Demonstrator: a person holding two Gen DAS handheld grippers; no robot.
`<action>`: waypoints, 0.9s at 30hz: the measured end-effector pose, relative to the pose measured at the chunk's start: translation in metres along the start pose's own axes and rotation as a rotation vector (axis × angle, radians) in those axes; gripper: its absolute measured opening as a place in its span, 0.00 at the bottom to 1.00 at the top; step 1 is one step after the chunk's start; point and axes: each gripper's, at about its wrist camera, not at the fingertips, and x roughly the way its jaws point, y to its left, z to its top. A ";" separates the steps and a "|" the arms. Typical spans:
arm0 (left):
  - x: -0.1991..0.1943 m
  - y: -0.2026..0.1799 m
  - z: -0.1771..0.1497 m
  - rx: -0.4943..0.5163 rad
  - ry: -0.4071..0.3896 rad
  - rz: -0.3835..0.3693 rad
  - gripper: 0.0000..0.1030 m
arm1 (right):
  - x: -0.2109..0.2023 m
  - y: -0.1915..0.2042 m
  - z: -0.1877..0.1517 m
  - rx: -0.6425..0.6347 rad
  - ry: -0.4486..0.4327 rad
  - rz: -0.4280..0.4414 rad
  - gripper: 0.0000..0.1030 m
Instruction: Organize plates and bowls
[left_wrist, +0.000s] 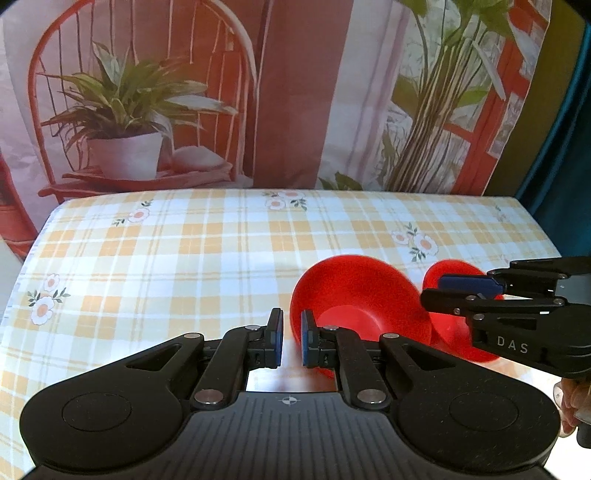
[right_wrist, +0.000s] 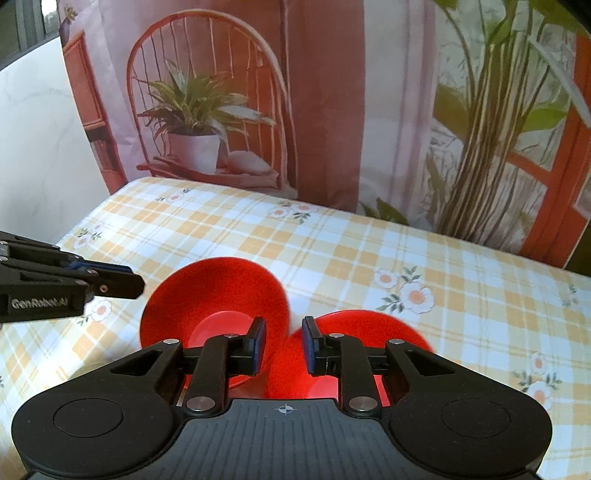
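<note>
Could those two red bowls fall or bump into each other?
Maybe. The bigger red bowl is tipped up on its side, and the left tongs are open with its rim just at one pad, so it could roll or flop over. The smaller red bowl is tilted right beside it, near the right tongs, so the two may knock together. The checked tablecloth might let them slide too.

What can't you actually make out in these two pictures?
- Left wrist view: the farther red bowl is mostly covered by the right gripper; whether its fingers grip the rim is unclear.
- Right wrist view: the near red bowl is hidden below by the gripper's body; its edges are motion-blurred.
- Both views: whether the two tilted bowls touch the checked tablecloth.
</note>
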 end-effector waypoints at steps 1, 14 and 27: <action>-0.002 -0.002 0.001 -0.002 -0.005 -0.003 0.10 | -0.003 -0.004 0.000 -0.003 -0.007 -0.008 0.20; -0.003 -0.055 -0.001 0.031 -0.012 -0.114 0.10 | -0.023 -0.068 -0.026 0.055 -0.058 -0.096 0.20; 0.011 -0.087 -0.005 -0.017 0.068 -0.196 0.10 | -0.014 -0.094 -0.063 0.168 -0.042 -0.040 0.20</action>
